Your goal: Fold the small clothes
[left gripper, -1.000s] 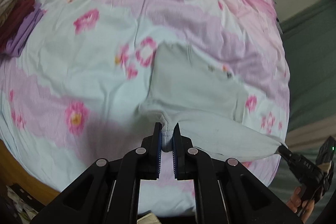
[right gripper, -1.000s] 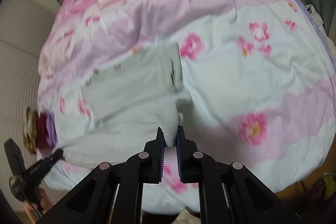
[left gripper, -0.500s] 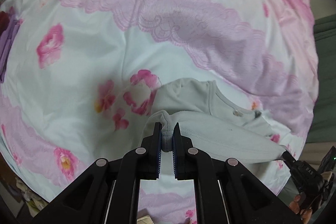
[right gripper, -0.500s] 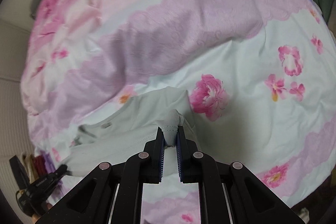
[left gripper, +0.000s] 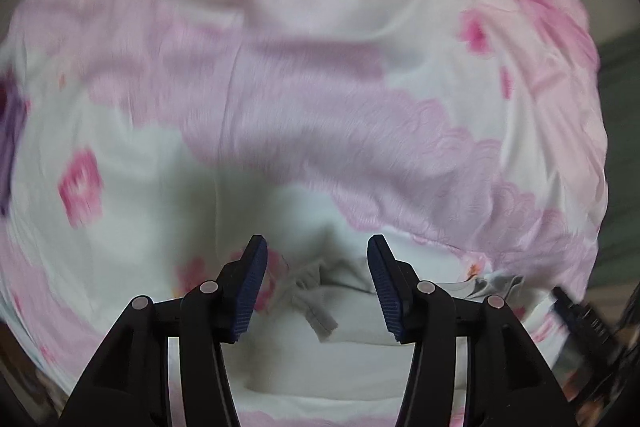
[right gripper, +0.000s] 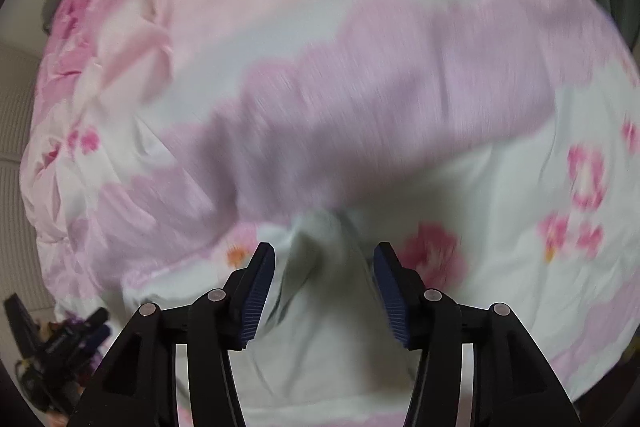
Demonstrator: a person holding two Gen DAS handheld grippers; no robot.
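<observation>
Both grippers are spread wide and hold nothing. The pale grey-green garment (left gripper: 320,311) lies folded on the floral bedsheet (left gripper: 280,107), just under and between the left gripper (left gripper: 317,247) fingers; likewise its bunched corner (right gripper: 320,251) lies between the right gripper (right gripper: 324,253) fingers.

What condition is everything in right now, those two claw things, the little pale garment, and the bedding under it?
left gripper: open, jaws spread wide, holding nothing.
right gripper: open, jaws spread wide, holding nothing.
pale green garment: lying loose on the bed, doubled over itself, a bit rumpled at the near corners.
floral bedsheet: spread over the bed, creased, blurred in both views.
</observation>
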